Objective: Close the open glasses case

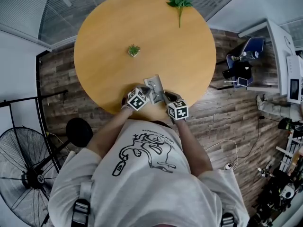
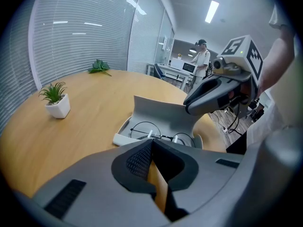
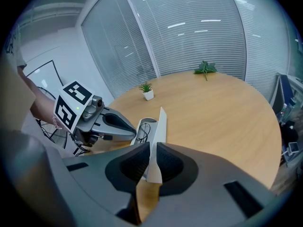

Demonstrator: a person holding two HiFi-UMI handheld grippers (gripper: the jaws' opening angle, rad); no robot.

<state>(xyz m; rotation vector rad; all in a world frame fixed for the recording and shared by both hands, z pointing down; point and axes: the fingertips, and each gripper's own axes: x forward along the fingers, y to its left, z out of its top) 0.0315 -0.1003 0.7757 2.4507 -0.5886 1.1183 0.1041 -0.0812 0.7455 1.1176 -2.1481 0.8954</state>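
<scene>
Grey glasses case (image 1: 154,85) lies open at 6 o'clock on the wooden worktop (image 1: 142,18). Right gripper (image 3: 151,150) jaws pinch its upright lid; left gripper (image 2: 151,143) jaws closed, empty, case just ahead at 12 o'clock.

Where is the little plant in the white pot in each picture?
Head view: the potted plant sits near the middle of the table, beyond the glasses case.
Left gripper view: the plant is far left, left of the case.
Right gripper view: the plant is centre, behind the case.
Shared landmark: the open glasses case.
</scene>
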